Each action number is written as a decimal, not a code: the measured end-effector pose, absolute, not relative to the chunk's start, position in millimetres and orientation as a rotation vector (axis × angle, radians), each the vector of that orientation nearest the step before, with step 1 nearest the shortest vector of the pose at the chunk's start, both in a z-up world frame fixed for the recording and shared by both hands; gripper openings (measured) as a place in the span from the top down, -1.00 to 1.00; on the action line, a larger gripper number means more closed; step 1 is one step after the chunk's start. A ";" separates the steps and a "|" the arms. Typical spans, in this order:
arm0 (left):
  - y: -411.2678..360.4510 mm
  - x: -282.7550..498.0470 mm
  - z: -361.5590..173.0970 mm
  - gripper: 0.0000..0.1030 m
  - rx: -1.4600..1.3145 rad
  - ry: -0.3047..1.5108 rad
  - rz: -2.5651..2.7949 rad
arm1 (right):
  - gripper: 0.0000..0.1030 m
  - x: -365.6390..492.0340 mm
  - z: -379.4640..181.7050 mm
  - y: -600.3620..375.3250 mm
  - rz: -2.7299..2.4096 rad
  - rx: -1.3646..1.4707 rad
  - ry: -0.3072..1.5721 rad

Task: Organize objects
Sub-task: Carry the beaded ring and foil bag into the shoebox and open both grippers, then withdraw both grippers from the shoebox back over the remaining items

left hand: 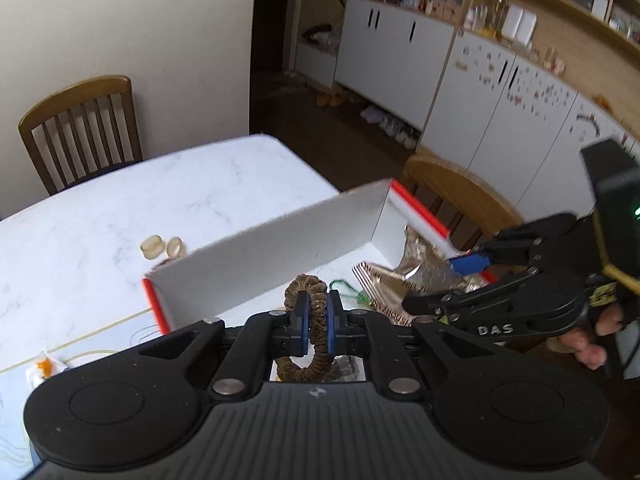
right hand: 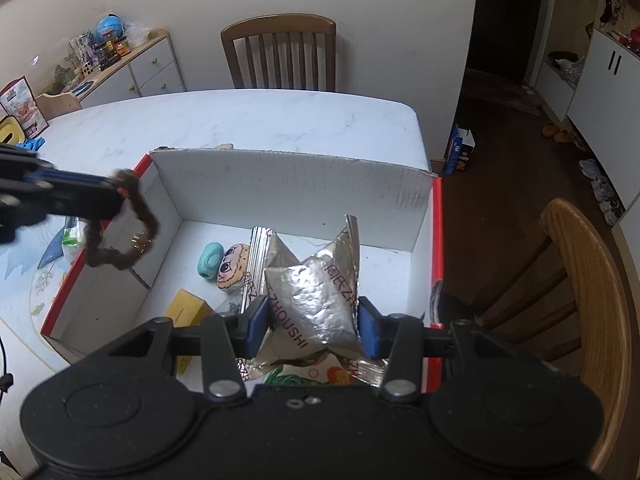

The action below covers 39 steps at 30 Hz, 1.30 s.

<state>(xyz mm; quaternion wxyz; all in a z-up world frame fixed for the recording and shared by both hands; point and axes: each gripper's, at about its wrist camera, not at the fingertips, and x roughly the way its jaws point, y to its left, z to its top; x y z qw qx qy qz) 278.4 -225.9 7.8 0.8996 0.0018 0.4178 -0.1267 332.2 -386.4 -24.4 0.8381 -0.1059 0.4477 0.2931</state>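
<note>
My left gripper (left hand: 318, 318) is shut on a brown fabric hair tie (left hand: 316, 344) and holds it above the left wall of the white and red cardboard box (right hand: 296, 192). The hair tie (right hand: 128, 232) hangs from that gripper in the right wrist view. My right gripper (right hand: 312, 322) is over the box, its blue pads on either side of a silver foil snack bag (right hand: 316, 300), which rests on other packets. In the left wrist view my right gripper (left hand: 476, 268) sits at the box's right rim (left hand: 420, 216). Inside lie a teal oval thing (right hand: 211, 260), a cartoon-face cushion (right hand: 232, 272) and a yellow packet (right hand: 188, 308).
The box stands on a white marble table (right hand: 260, 120). Two small clear rings (left hand: 162, 247) lie beyond the box. Wooden chairs stand at the far side (right hand: 280, 52) and the right side (right hand: 580, 292). A small wrapper (left hand: 44, 368) lies on the left. White cabinets (left hand: 400, 64) line the room.
</note>
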 end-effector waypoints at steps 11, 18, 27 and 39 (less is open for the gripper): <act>-244.6 315.6 -52.6 0.85 0.077 1.017 -0.200 | 0.12 349.0 -43.4 -383.1 0.625 -0.225 0.995; -252.7 323.6 -70.0 0.85 0.098 1.073 -0.192 | 0.12 352.1 -52.8 -381.2 0.620 -0.250 1.001; -253.4 325.6 -84.6 0.85 0.073 1.116 -0.177 | 0.12 350.5 -51.7 -376.2 0.641 -0.270 0.981; -242.0 313.9 -79.2 0.71 0.001 1.102 -0.165 | -0.19 343.2 -40.2 -387.6 0.688 -0.240 0.967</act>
